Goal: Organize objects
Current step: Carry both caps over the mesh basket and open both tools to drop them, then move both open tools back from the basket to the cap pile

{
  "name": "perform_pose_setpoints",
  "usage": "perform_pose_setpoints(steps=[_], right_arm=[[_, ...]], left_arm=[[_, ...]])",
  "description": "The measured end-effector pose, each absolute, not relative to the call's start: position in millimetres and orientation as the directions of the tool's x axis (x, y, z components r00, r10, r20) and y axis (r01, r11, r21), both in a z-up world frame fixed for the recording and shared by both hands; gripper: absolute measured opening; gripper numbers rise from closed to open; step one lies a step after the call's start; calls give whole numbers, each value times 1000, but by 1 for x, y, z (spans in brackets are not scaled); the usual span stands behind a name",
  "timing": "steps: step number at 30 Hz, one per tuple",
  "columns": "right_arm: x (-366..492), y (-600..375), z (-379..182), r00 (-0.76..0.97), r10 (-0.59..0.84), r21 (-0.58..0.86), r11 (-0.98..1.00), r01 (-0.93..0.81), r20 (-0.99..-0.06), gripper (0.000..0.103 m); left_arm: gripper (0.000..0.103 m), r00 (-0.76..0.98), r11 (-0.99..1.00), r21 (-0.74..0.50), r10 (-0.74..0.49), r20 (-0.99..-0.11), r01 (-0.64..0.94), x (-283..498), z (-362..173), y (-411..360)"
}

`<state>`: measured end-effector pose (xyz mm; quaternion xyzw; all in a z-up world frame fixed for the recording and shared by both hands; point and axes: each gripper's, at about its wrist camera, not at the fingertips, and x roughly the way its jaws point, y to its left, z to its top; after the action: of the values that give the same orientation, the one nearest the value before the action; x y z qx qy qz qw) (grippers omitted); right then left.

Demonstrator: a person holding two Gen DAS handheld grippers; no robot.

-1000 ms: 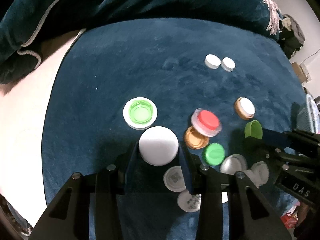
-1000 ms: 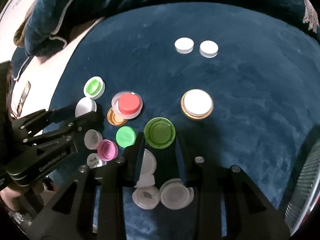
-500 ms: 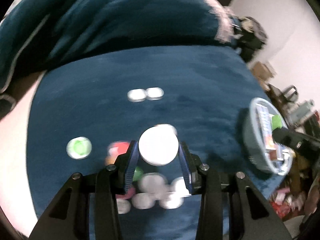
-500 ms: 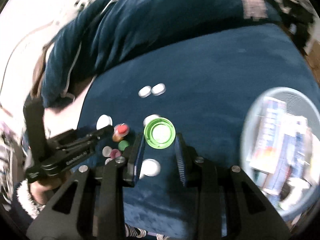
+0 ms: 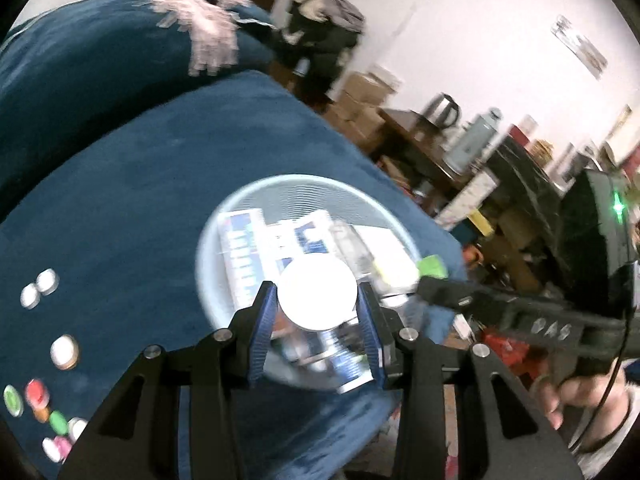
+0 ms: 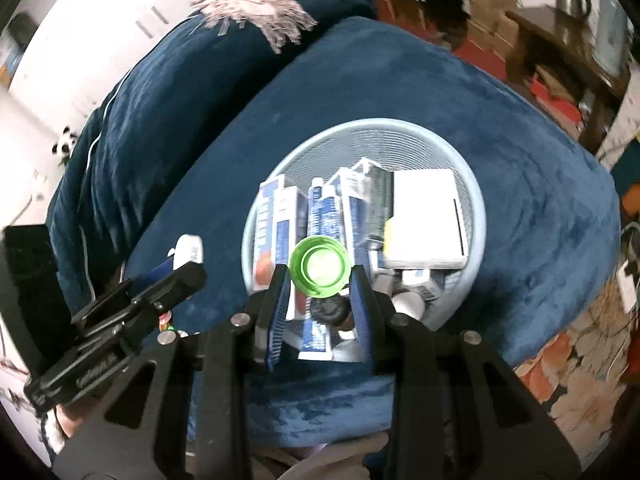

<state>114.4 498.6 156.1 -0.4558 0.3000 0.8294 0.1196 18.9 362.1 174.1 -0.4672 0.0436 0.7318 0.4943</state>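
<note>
The left tongs (image 5: 318, 306) pinch a white cap (image 5: 317, 294) by its rim, flat face to the camera, and the right tongs (image 6: 319, 280) pinch a green cap (image 6: 319, 265) the same way, hollow side showing. Both pairs point steeply down, and what lies beyond each cap is the pale blue mesh basket (image 6: 474, 216), so the relation that counts is simply above-and-inside: each cap hangs over the basket's open mouth, not over its rim or the blue blanket (image 6: 400, 80) around it. In the left view the right tongs' tip reaches in over the basket's right edge (the two pairs sit close together, side by side). The basket already holds blue-and-white boxes (image 6: 280, 224) and a white box (image 6: 424, 216), lying with their long sides running near to far. I judge either cap would fall in on release. The remaining caps (image 5: 40, 404) lie far left on the blanket.
</note>
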Motion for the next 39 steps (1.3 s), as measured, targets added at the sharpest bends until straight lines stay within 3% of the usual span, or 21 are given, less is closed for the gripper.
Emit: perform_pose_setpoints(steps=[6, 7, 8, 10, 11, 12, 15, 20, 39], right_arm=[[120, 532, 133, -583, -131, 504, -673, -541, -802, 34], [122, 536, 130, -592, -149, 531, -645, -550, -792, 37], [125, 538, 130, -595, -152, 543, -626, -559, -789, 44], [129, 538, 134, -595, -118, 520, -637, -569, -795, 56], [131, 536, 138, -589, -95, 496, -654, -571, -803, 65], [131, 534, 142, -578, -67, 464, -674, -575, -813, 77], [133, 528, 149, -535, 13, 366, -715, -596, -845, 98], [135, 520, 154, -508, 78, 284, -753, -594, -858, 101], [96, 454, 172, -495, 61, 224, -840, -495, -867, 102]], left_arm=[[42, -9, -495, -397, 634, -773, -772, 25, 152, 406], [48, -17, -505, -385, 623, -782, -772, 24, 150, 408], [71, -26, -510, -377, 619, -785, -773, 25, 151, 407], [98, -58, -521, -357, 622, -781, -776, 25, 154, 400], [101, -84, -534, -338, 617, -783, -775, 24, 155, 393], [101, -123, -559, -302, 598, -792, -772, 24, 157, 390], [101, -160, -582, -266, 578, -800, -769, 24, 159, 382], [101, -175, -588, -247, 567, -805, -770, 27, 157, 372], [102, -232, -664, -273, 568, -790, -696, 4, 166, 299]])
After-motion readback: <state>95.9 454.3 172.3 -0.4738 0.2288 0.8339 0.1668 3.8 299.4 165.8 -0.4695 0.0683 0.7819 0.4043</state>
